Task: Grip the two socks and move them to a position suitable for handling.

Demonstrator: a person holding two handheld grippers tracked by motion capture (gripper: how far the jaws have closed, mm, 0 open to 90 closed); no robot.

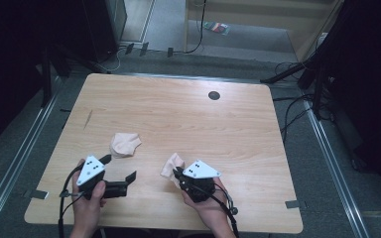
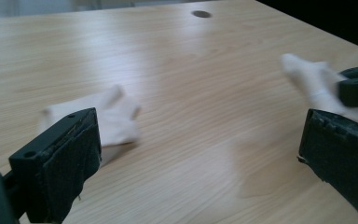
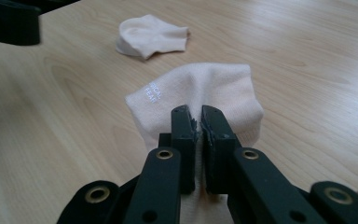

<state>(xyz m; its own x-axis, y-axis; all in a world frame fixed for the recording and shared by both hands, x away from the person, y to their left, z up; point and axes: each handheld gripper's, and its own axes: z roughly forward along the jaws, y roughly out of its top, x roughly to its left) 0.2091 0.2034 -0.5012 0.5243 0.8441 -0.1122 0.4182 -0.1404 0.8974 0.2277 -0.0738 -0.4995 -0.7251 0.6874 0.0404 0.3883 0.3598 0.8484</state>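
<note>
socks in play — one peach sock point(image 3: 200, 93) sits clamped in the right tool point(image 3: 199, 122), lifted just off the table point(image 1: 238, 124); its mate point(image 1: 125, 144) lies flat just ahead of the left tool point(image 1: 120, 168), whose jaws stand wide apart — nearer hand. white lettering on the held sock, too small to read.

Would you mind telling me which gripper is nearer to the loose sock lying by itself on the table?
Left. The left gripper, jaws open, sits just below the loose sock without touching it. The right gripper is farther off to its right, shut on the other sock.
</note>
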